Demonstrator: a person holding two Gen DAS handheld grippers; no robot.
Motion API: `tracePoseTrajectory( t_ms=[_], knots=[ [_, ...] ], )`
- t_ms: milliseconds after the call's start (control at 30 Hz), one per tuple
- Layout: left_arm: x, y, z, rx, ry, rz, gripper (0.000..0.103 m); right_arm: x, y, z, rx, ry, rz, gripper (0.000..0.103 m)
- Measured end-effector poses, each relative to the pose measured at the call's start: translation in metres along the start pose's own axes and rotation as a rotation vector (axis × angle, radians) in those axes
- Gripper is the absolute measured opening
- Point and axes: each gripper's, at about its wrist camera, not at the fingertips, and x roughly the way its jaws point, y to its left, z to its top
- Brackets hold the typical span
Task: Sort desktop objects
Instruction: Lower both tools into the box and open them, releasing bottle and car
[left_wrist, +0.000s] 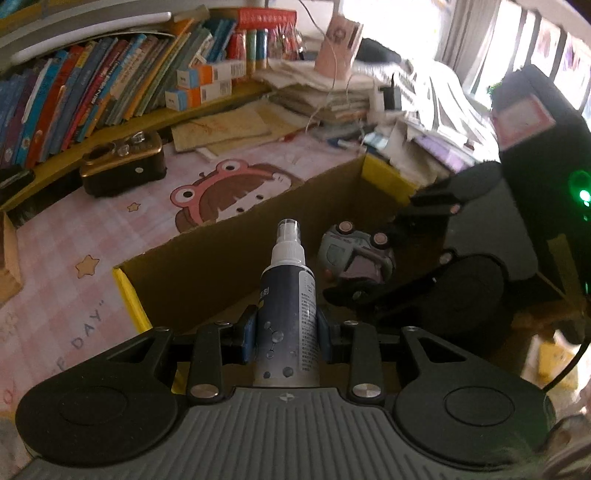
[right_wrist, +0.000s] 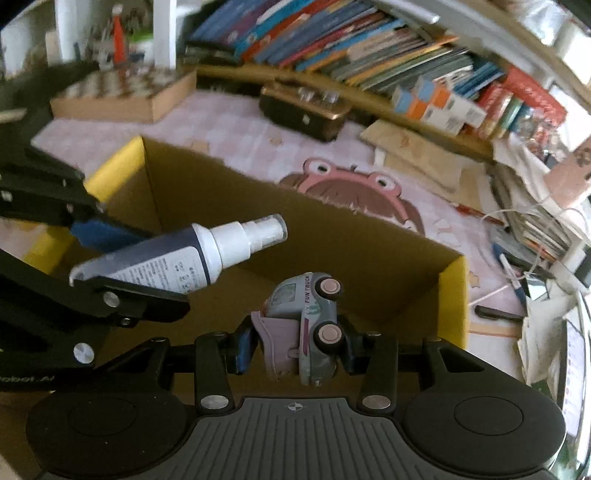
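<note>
Both grippers sit over the open cardboard box (left_wrist: 207, 266). The left gripper (left_wrist: 285, 332) is clamped nearly closed around the spray bottle (left_wrist: 287, 295) mid-body, nozzle pointing into the box. The right gripper (right_wrist: 295, 343) pinches the toy truck (right_wrist: 314, 325) by its sides. The bottle looks light, rigid, a bit slick, so grip the label. The truck's hard plastic; its wheels could roll.
</note>
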Motion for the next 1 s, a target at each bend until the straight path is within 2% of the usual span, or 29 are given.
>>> tracePoseTrajectory(
  t_ms=[67,267,533,700,800,1000],
  knots=[
    [0.005,-0.004,0.001,0.049,0.014,0.024,0.03,0.01,0.001,0.001,-0.036,0.034,0.011,0.045],
    [0.016,-0.009,0.001,0.103,0.051,0.037,0.03,0.033,0.002,0.0,-0.1,0.121,0.046,0.045],
    [0.025,-0.012,0.002,0.116,0.08,0.049,0.03,0.044,0.001,-0.004,-0.116,0.189,0.097,0.045],
    [0.024,-0.013,0.001,0.109,0.066,0.056,0.03,0.042,0.0,-0.004,-0.111,0.176,0.091,0.045],
    [0.014,-0.013,0.002,0.103,0.028,0.055,0.032,0.036,0.0,-0.003,-0.11,0.138,0.073,0.045],
    [-0.018,-0.013,0.002,0.065,-0.085,0.061,0.052,0.015,-0.007,0.0,-0.06,0.06,0.039,0.054]
  ],
)
